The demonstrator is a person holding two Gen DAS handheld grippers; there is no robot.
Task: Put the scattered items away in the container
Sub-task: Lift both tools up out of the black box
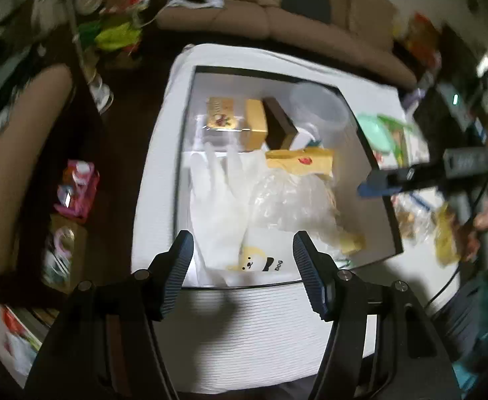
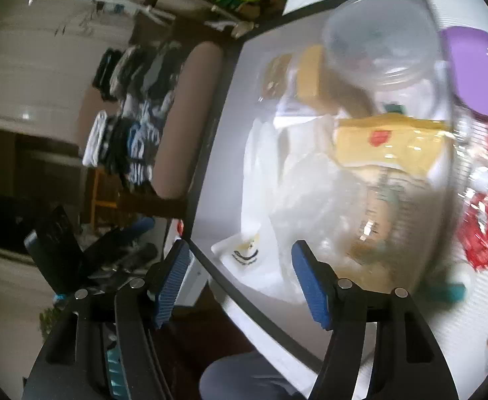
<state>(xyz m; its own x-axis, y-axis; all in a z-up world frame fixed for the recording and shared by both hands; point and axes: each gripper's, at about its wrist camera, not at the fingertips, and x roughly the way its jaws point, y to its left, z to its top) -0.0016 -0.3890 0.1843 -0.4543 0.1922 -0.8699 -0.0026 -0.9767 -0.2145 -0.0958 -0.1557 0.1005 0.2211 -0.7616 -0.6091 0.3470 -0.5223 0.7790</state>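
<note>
A tan upholstered sofa [image 1: 297,23] stands beyond the white desk [image 1: 253,330], far ahead of the tongs. Left of the tongs, a pink patterned packet [image 1: 77,190] lies on dark flooring. Folded dark and white clothes [image 2: 134,113] are stacked upper left beside a brown cushioned armrest [image 2: 190,116].

The container [image 1: 382,180] stands open from above, but its floor is crowded by a white glove [image 1: 217,193], crinkled clear bag [image 1: 287,200], gold boxes [image 1: 240,121], yellow packet [image 1: 298,161] and clear tub [image 1: 320,106], leaving bare floor only along its left wall and right side.
</note>
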